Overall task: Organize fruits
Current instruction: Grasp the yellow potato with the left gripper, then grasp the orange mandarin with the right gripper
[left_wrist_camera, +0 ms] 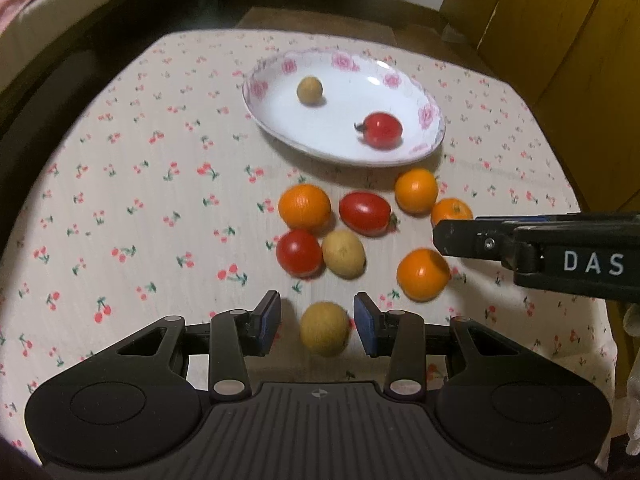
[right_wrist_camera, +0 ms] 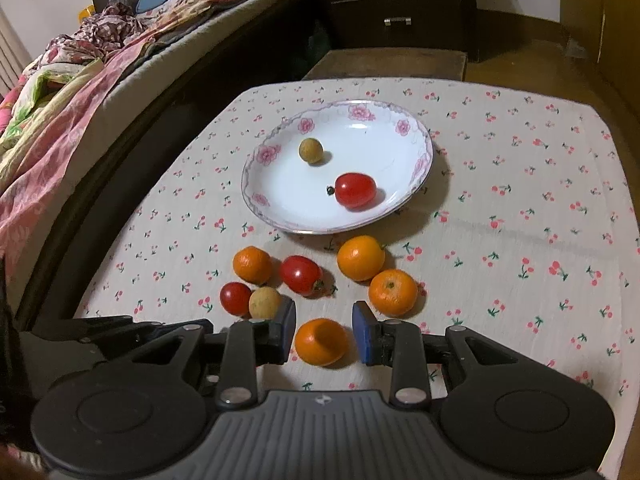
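My left gripper [left_wrist_camera: 318, 312] is open low over the cherry-print cloth. A tan longan [left_wrist_camera: 325, 328] lies between its blue pads with a gap on each side. My right gripper [right_wrist_camera: 324, 322] is shut on a small orange [right_wrist_camera: 322, 342] at cloth level. In the left wrist view the right gripper [left_wrist_camera: 440, 236] reaches in over that orange [left_wrist_camera: 420, 280]. The flowered plate [right_wrist_camera: 248, 184] behind holds a longan [right_wrist_camera: 311, 151] and a tomato [right_wrist_camera: 355, 190]. Loose between plate and grippers lie three oranges, two tomatoes [left_wrist_camera: 365, 208] and one more longan [left_wrist_camera: 344, 254].
A bed [right_wrist_camera: 60, 80] with rumpled bedding runs along the table's left side. A dark dresser [right_wrist_camera: 400, 0] stands behind, and wooden doors [left_wrist_camera: 560, 20] stand at the right. The left gripper's body [right_wrist_camera: 100, 328] sits close beside my right one. Bare cloth spreads right of the plate.
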Action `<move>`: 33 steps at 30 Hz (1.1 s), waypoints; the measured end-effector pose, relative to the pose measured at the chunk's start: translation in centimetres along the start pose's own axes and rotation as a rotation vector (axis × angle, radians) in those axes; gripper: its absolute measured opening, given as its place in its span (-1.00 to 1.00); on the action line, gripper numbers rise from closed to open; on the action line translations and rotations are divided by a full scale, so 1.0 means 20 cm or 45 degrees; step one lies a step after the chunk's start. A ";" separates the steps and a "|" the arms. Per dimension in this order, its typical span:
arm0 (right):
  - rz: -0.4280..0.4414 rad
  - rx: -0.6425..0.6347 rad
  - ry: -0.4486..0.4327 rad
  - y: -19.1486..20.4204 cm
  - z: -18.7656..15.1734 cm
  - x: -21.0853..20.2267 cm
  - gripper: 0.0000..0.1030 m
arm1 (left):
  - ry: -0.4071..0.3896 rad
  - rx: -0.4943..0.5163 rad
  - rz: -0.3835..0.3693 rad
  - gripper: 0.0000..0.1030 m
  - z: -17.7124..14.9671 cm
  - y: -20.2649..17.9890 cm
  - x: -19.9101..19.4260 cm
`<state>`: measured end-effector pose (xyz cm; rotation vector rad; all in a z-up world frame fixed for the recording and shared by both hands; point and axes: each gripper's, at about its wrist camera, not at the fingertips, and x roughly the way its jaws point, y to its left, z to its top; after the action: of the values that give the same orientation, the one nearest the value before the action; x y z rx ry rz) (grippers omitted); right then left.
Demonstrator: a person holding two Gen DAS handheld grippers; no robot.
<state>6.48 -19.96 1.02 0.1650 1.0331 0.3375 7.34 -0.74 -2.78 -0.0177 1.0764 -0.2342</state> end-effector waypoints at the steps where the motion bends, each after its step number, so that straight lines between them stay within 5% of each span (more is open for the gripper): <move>1: 0.002 -0.001 0.008 0.00 0.00 0.01 -0.38 | 0.007 -0.002 0.003 -0.05 0.00 0.00 0.01; 10: -0.010 -0.006 0.045 0.01 -0.02 0.03 -0.37 | 0.020 0.005 0.012 -0.08 0.00 -0.01 0.02; 16: -0.013 0.007 0.056 0.00 -0.02 0.04 -0.36 | 0.025 -0.005 0.000 -0.32 -0.01 -0.02 0.01; 33: -0.003 0.031 0.114 0.01 -0.03 0.11 -0.26 | 0.021 -0.005 -0.004 -0.33 -0.03 -0.02 -0.02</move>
<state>6.90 -19.03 -1.01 0.1719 1.1265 0.3326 6.60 -1.01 -2.69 -0.0208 1.0930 -0.2357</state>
